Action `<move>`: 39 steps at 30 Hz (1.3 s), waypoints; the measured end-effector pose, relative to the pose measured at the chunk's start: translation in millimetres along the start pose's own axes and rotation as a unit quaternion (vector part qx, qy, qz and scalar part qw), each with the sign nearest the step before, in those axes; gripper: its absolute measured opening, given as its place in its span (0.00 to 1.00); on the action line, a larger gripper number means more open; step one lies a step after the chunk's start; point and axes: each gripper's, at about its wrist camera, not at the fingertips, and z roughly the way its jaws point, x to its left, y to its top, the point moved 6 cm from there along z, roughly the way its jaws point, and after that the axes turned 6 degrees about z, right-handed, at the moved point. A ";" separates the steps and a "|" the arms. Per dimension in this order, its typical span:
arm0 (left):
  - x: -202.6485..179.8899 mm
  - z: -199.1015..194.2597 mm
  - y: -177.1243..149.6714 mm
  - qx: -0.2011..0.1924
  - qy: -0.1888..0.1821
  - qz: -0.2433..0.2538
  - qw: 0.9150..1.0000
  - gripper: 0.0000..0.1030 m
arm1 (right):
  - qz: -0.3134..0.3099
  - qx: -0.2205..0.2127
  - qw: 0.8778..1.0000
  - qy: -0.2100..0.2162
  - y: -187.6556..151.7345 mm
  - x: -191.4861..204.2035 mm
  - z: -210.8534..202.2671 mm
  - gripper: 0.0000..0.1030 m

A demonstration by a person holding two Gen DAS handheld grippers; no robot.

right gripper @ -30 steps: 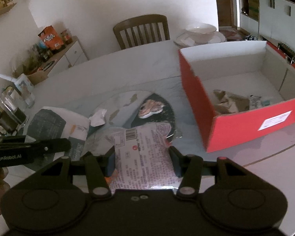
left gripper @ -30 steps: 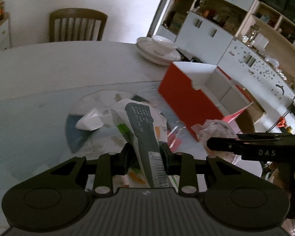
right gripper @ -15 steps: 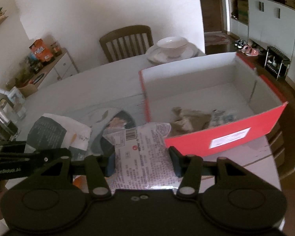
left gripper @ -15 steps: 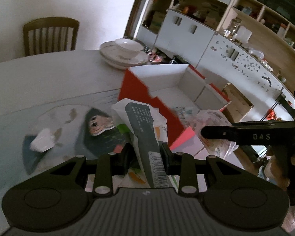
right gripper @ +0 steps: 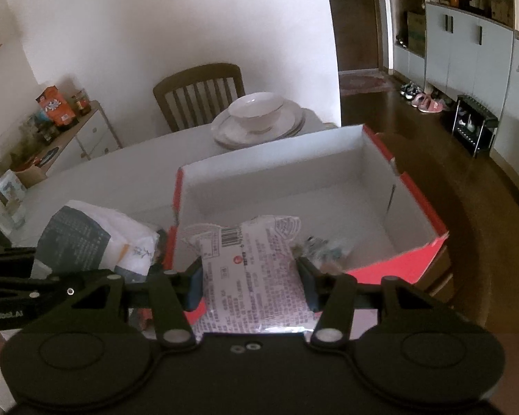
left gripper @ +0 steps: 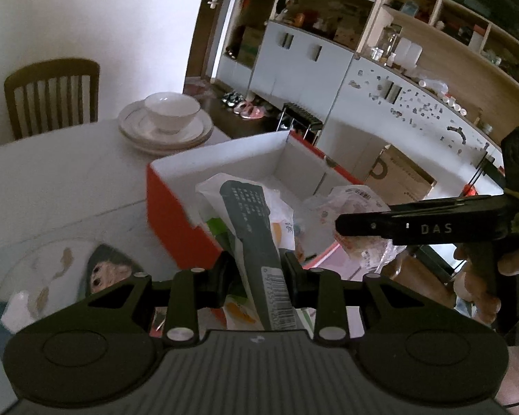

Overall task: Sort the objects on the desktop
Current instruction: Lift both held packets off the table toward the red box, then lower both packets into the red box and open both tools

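Left gripper [left gripper: 256, 273]: clamped on dark-striped white packet [left gripper: 251, 214], above red box's [left gripper: 176, 214] near-left corner.
Right gripper [right gripper: 251, 283]: clamped on pink-printed packet [right gripper: 256, 276], over box's near edge.

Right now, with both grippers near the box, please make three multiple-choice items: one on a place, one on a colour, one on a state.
1. Where does the white bowl stand?
A. inside the box
B. on stacked plates
C. on the chair

2. What colour is the outside of the box?
A. red
B. blue
C. green

3. What is the state of the right gripper?
A. open, holding nothing
B. shut on a spoon
C. shut on the pink-printed packet

Key: 1 B, the bowl sits on the plates on the table. 2 A, the outer walls show red. 3 C, both pads press the pink-printed packet.
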 end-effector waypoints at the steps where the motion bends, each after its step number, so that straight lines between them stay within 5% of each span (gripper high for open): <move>1: -2.3 3.7 3.6 -0.001 0.001 0.002 1.000 0.30 | -0.001 0.000 1.000 -0.001 3.5 -3.7 1.4 0.52; 19: -19.9 86.1 58.3 0.017 0.030 0.048 0.998 0.30 | -0.029 -0.004 1.000 -0.010 48.5 -54.6 37.3 0.52; 39: -8.0 193.8 62.9 0.124 0.069 0.066 0.988 0.30 | -0.079 0.071 0.994 -0.039 46.3 -78.8 128.3 0.52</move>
